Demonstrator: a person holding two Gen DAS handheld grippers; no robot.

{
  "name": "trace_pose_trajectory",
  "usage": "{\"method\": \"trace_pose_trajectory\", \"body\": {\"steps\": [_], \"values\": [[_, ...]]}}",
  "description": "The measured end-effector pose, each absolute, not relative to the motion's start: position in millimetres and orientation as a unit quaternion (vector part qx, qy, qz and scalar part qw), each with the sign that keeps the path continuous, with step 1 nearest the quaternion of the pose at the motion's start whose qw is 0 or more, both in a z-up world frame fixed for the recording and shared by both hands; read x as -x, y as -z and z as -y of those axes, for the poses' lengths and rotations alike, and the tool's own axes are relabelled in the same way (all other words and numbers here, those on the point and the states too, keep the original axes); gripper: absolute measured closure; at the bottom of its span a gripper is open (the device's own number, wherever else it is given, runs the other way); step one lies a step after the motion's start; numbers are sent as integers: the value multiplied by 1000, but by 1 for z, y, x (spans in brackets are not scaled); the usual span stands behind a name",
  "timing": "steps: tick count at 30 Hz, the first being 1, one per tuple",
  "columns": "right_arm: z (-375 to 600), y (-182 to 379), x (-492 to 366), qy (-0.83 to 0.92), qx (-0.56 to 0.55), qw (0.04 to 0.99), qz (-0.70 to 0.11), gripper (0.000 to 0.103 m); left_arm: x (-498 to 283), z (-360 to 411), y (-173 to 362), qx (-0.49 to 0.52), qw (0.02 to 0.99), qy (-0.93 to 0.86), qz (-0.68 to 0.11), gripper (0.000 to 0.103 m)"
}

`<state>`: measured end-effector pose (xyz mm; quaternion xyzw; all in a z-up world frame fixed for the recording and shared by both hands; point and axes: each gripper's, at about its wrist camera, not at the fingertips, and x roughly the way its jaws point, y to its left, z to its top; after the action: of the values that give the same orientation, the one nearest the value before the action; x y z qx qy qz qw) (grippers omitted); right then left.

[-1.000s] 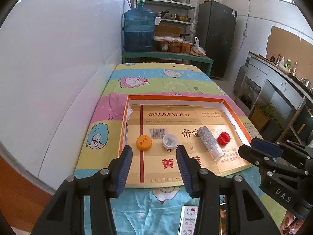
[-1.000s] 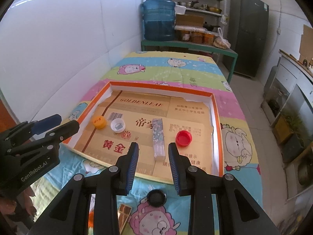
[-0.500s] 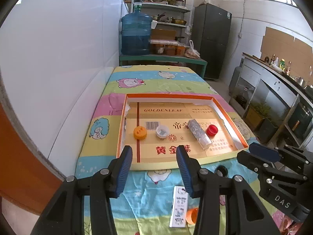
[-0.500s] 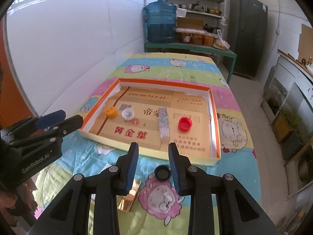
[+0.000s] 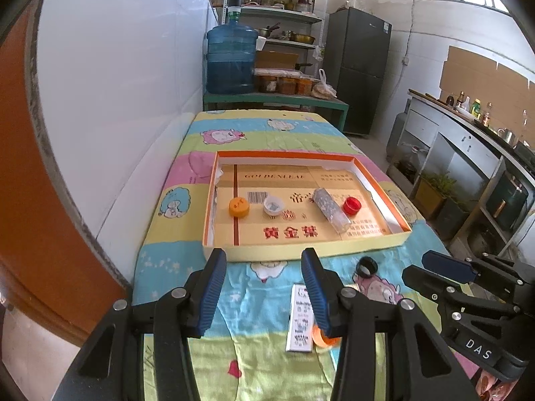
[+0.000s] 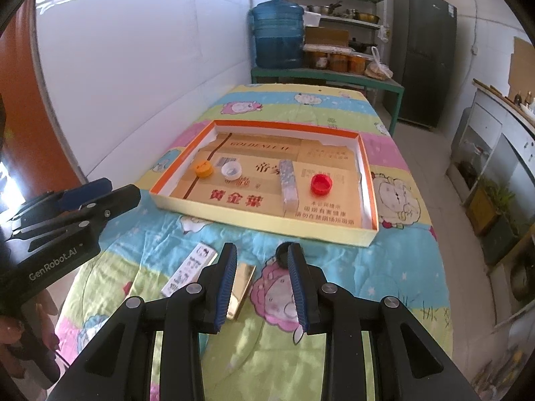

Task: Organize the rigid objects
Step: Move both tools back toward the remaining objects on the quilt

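A shallow cardboard tray with an orange rim lies on the cartoon-print cloth. In it are an orange cap, a white cap, a speckled tube and a red cap. In front of the tray lie a black cap, a white printed box, a gold box and an orange cap. My left gripper and right gripper are open and empty above the near cloth.
A white wall runs along the table's left side. A blue water jug and a shelf stand behind the table, with a dark fridge beside it. A counter runs along the right.
Both grippers have pulled back and up from the tray. The loose items in front of the tray have come into view. Both stay open.
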<state>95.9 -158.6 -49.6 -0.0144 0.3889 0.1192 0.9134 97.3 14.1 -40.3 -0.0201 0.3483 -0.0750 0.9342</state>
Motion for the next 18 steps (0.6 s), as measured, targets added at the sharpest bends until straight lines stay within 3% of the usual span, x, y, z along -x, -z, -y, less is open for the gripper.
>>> {"method": "trace_pose_trajectory", "body": {"steps": [4,7,18], "values": [[156,53,-80,-127,14,910,-394,69,-85,-15,46,22,932,81,-354,56],[152,59,-62,-142,14,907,-397,61,-78,-17,49,25,930,84,-357,56],[133,106,9,-218,43,884,-411,59,-58,-23,64,28,926,80,-369,56]]}}
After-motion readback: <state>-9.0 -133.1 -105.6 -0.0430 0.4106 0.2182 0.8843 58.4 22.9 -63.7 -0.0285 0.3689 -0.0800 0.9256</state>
